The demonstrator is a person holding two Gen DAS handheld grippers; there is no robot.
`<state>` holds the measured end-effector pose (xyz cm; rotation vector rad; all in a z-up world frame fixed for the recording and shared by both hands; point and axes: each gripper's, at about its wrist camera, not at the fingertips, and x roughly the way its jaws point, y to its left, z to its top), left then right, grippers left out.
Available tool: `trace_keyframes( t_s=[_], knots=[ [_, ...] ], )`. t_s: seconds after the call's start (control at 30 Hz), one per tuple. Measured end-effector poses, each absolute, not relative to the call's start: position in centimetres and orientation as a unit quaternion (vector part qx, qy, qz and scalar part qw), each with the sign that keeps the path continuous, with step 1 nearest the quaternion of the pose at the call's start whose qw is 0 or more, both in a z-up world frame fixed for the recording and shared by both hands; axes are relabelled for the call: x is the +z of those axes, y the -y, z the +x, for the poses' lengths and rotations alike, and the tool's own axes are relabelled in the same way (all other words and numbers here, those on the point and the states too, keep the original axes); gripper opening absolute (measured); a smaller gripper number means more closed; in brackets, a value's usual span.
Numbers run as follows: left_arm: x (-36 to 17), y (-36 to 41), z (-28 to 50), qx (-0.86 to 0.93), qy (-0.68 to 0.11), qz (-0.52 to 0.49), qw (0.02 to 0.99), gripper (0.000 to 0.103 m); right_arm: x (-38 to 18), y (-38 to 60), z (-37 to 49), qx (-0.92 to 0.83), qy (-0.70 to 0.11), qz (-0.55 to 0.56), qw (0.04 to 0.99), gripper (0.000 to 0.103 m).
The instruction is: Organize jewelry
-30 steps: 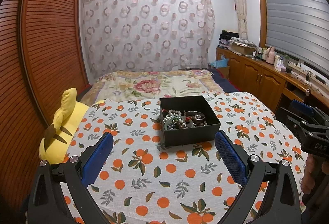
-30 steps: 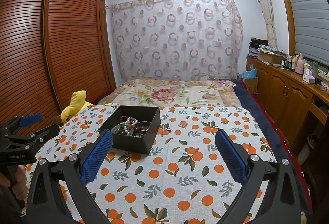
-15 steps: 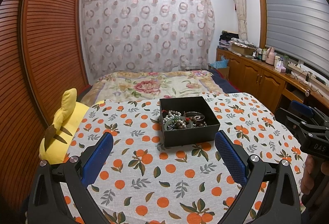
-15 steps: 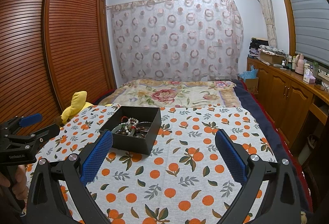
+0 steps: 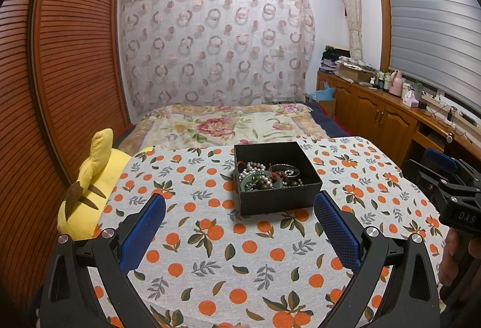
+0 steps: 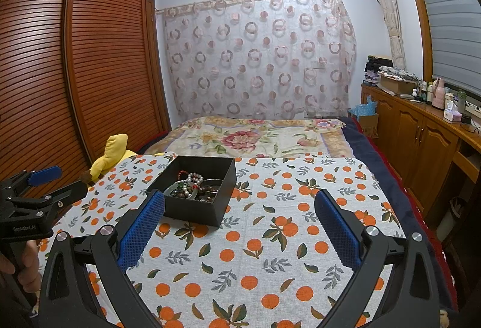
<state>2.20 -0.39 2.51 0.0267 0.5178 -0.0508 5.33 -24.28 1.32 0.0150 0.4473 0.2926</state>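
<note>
A black open box [image 5: 276, 201] sits on the orange-print cloth [image 5: 240, 252], holding a tangle of jewelry [image 5: 264, 177]: pearl beads, dark bead bracelets and bangles. The box also shows in the right wrist view [image 6: 192, 212] with the jewelry [image 6: 192, 186] inside. My left gripper [image 5: 240, 219] is open and empty, just short of the box. My right gripper [image 6: 240, 219] is open and empty, to the right of the box. The right gripper shows at the edge of the left wrist view [image 5: 448, 186], the left gripper at the edge of the right wrist view [image 6: 36, 195].
A yellow plush toy [image 5: 90, 186] lies at the cloth's left edge by the slatted wooden wardrobe [image 5: 60, 72]. A floral blanket [image 5: 228, 126] covers the bed beyond. Wooden cabinets [image 5: 384, 120] with clutter run along the right wall.
</note>
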Motion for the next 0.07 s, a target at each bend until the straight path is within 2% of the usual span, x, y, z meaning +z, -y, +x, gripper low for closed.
trace_keyframes(
  t_s=[0.07],
  knots=[
    [2.49, 0.39, 2.18, -0.025, -0.256, 0.014, 0.966, 0.095, 1.32, 24.3, 5.31, 0.144, -0.221, 0.007, 0.965, 0.101]
  ],
)
